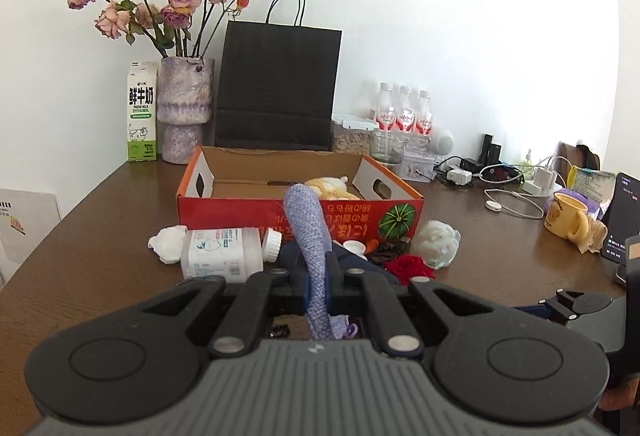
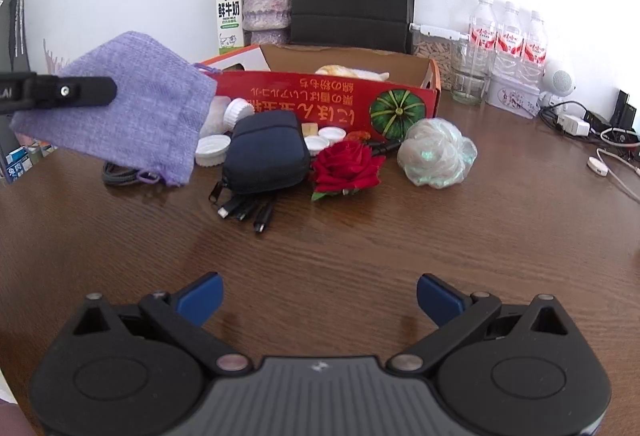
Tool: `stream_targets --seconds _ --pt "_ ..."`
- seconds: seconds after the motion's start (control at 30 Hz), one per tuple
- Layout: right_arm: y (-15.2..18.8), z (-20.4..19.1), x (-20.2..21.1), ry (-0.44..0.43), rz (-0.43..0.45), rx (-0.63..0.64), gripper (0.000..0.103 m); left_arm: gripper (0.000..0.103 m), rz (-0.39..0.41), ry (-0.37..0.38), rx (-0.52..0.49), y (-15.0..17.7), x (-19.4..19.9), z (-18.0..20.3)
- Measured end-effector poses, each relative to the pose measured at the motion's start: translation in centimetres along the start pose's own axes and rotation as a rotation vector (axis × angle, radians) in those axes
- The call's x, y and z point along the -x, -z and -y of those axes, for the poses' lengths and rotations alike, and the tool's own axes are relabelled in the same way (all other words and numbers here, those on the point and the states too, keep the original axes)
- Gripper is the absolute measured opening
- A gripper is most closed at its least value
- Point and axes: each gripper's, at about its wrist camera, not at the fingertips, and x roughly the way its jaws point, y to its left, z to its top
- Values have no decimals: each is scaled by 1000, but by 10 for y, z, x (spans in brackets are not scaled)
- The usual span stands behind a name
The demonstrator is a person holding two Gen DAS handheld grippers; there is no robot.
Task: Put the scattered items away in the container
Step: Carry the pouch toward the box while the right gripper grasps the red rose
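Note:
My left gripper (image 1: 318,276) is shut on a lilac fabric pouch (image 1: 310,232), held above the table; the right wrist view shows the pouch (image 2: 132,104) hanging at the left with one of that gripper's fingers (image 2: 68,90) across it. The orange and red cardboard box (image 1: 224,206) stands open behind it, with a pale yellow item (image 1: 330,186) inside. In front of the box (image 2: 280,96) lie a white bottle (image 1: 222,254), a navy pouch (image 2: 266,152), a red rose (image 2: 346,166), a pale mesh puff (image 2: 438,152), white caps (image 2: 212,150) and black cable plugs (image 2: 246,210). My right gripper (image 2: 320,300) is open over bare table.
A black paper bag (image 1: 278,84), a vase of dried roses (image 1: 184,112) and a milk carton (image 1: 142,112) stand behind the box. Water bottles (image 1: 404,112), chargers and cables (image 1: 500,176), a yellow mug (image 1: 566,220) and a phone (image 1: 622,216) crowd the right side.

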Motion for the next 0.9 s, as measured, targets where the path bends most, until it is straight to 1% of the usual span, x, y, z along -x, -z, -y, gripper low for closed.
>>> stream_targets --seconds 0.23,0.37,0.47,0.5,0.6,0.63,0.67,0.73,0.77,0.8,0.83,0.9 --pt "-29 14 -15 32 42 20 103 7 25 2 -10 -9 -9 -4" --pt "-46 17 -35 62 34 62 103 7 14 3 2 -11 -18 -9" --pt "-55 21 -51 72 20 72 99 7 -2 -3 15 -10 -27 -15" --pt "-57 23 -56 69 19 68 94 7 -8 -5 22 -10 -29 -17" --pt "-64 28 -67 46 14 51 89 7 -27 -15 41 -8 -38 -26" --pt "-65 30 -70 39 15 47 84 7 -36 -19 49 -7 -42 -29" --pt "-66 31 -73 30 15 42 81 7 -44 -23 56 -7 -45 -32" --pt "-68 33 -77 7 9 41 69 7 -56 -25 69 -6 -50 -37" --pt "-69 32 -80 -4 6 45 67 7 -59 -26 73 -6 -51 -39" --pt "-69 32 -81 -14 1 48 59 7 -60 -28 76 -6 -53 -41" --pt "-69 32 -82 -20 -2 52 48 7 -59 -29 78 -6 -54 -42" --pt "-67 29 -84 -19 -4 65 43 7 -59 -28 77 -7 -56 -43"
